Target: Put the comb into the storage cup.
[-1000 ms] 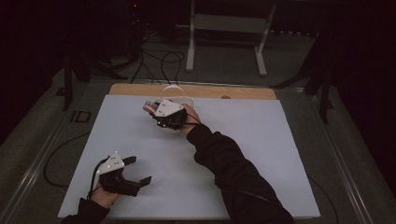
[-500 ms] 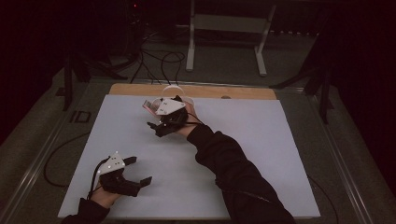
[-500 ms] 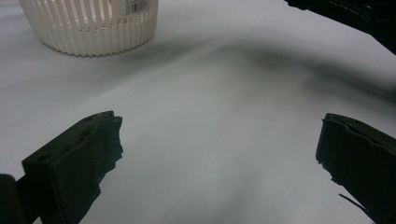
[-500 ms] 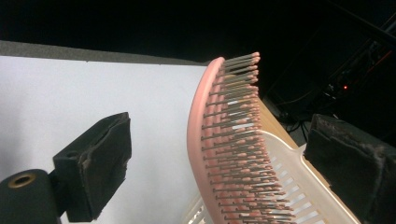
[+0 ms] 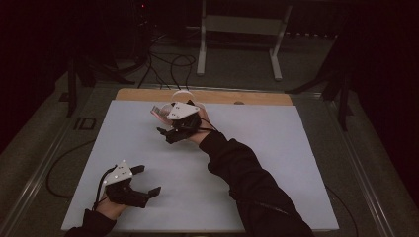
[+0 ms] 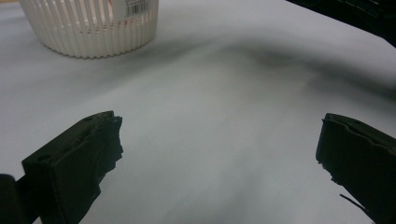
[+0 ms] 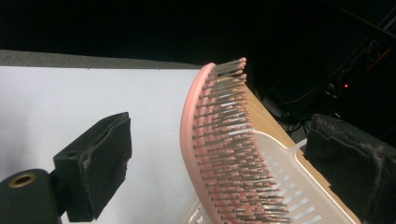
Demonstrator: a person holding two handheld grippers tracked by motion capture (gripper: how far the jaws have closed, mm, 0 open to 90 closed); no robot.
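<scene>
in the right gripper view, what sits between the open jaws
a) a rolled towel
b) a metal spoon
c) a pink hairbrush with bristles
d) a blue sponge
c: the right gripper has its jaws spread wide, and a pink hairbrush stands between them without either pad pressing on it, its head leaning over the rim of a white slotted basket.

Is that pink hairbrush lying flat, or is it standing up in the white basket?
Standing up, tilted. In the right gripper view the pink hairbrush rises slantwise out of the white basket, bristle head high, between the open right gripper pads, untouched.

Pink hairbrush [image 7: 219, 154] handle cut off below, white basket [image 6: 91, 25] top cropped — contents unseen
</scene>
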